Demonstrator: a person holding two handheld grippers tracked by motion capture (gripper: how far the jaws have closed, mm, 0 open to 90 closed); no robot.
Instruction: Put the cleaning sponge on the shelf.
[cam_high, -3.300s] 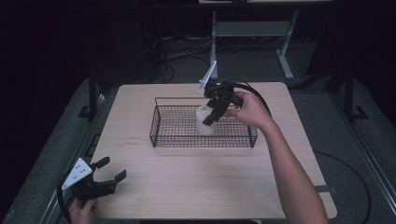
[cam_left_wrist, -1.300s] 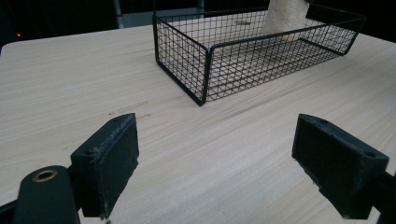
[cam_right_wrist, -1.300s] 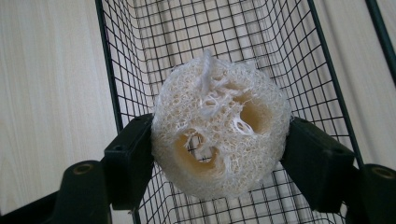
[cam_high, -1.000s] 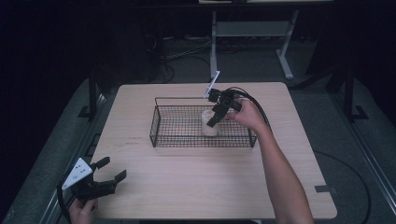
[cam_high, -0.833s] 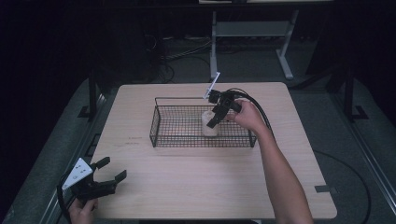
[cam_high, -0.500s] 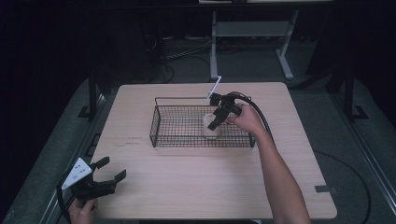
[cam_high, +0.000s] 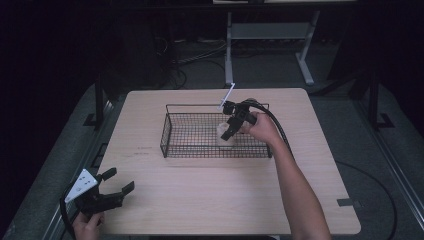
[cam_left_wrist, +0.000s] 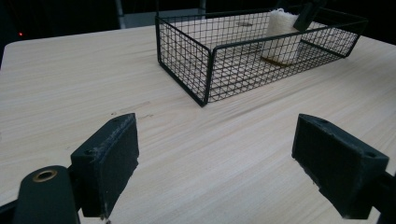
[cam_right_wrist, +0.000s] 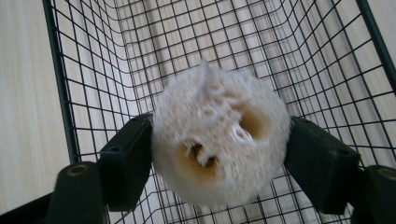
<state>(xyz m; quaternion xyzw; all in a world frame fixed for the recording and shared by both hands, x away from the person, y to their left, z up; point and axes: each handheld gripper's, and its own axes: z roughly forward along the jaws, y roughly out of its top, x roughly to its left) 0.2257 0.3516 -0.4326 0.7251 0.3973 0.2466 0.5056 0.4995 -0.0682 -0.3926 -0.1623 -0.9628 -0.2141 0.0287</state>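
Observation:
A black wire basket (cam_high: 172, 137) (cam_left_wrist: 187, 56) (cam_right_wrist: 60, 79) stands on the middle of the wooden table (cam_high: 210, 195). My right gripper (cam_high: 229, 131) (cam_right_wrist: 219, 158) reaches down into its right part, shut on a white fibrous loofah piece (cam_high: 225, 136) (cam_right_wrist: 219, 144) (cam_left_wrist: 280, 39) that stands upright on the basket floor. Both jaws press its sides in the right gripper view. My left gripper (cam_high: 107, 192) (cam_left_wrist: 229, 168) hovers open at the table's front left corner, with bare wood between its pads (cam_left_wrist: 109, 163).
A cable (cam_high: 272, 122) loops from the right gripper over the person's forearm (cam_high: 295, 190). A metal stand (cam_high: 270, 35) and floor cables lie beyond the far edge. A small tape mark (cam_high: 347, 202) sits at the front right corner.
My right gripper has lowered the loofah piece deeper into the basket's right part, down to its floor. The left gripper has stayed put.

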